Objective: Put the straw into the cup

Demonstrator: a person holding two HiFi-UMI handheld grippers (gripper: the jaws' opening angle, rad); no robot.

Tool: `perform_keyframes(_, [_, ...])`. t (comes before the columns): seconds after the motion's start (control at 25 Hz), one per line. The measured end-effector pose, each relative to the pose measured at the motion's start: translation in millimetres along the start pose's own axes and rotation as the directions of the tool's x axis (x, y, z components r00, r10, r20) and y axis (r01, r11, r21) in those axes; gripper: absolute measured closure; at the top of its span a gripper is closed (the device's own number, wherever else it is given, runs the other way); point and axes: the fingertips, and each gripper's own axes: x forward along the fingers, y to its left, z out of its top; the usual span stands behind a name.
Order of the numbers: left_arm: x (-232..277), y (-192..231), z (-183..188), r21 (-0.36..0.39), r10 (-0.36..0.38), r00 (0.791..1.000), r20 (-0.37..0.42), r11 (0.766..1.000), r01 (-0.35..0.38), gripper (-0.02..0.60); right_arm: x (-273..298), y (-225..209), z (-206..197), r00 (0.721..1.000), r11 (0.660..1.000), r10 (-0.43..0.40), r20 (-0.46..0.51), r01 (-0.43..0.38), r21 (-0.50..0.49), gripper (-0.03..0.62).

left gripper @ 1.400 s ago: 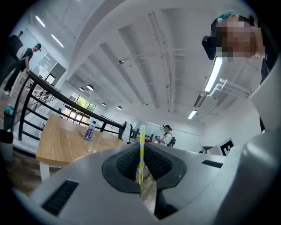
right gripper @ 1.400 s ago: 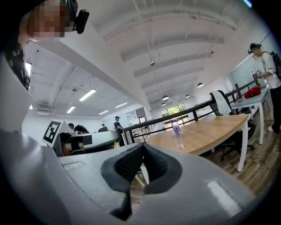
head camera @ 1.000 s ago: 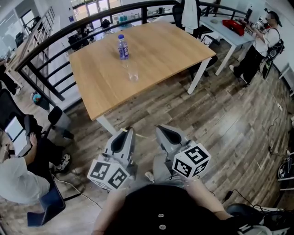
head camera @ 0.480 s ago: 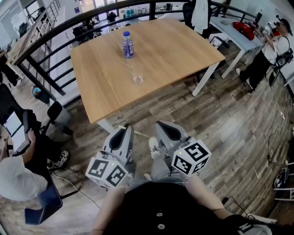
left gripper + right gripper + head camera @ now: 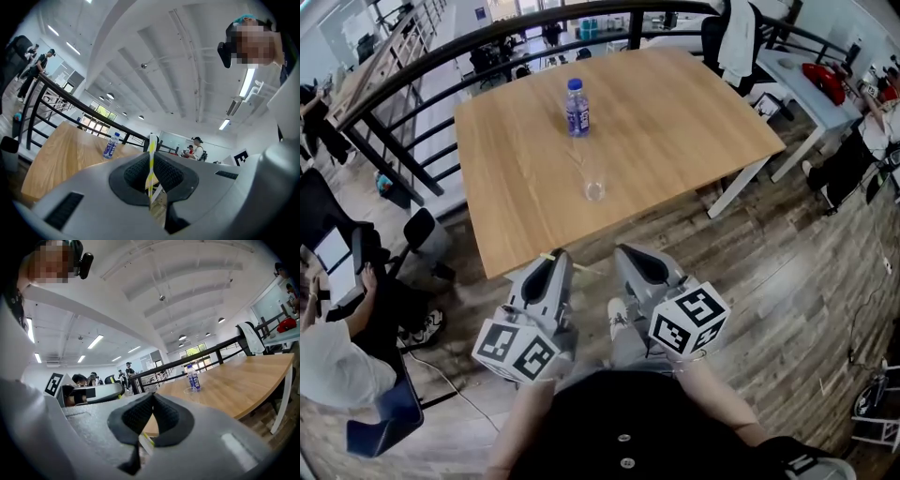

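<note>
Left claw [image 5: 551, 270] pinching straw [image 5: 151, 164]; right claw [image 5: 639, 266] pressed together, empty. Cup [image 5: 594, 190] mid-table.

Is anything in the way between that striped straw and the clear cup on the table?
Nothing visible does. The yellow-and-white striped straw, clamped in the left gripper, is around the wooden table's near edge. The clear plastic cup stands on bare tabletop, and the blue-labelled water bottle is beyond it, off the path.
</note>
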Motion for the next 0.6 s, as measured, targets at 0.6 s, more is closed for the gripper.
perform_keyframes(0.6, [132.8, 54.7, 58.2, 0.009, 0.077, 0.988, 0.131, 0.997, -0.079, 0.543, 89.4, -102.9, 74.1, 0.992, 0.992, 0.121, 0.037, -0.12, -0.027, 0.595])
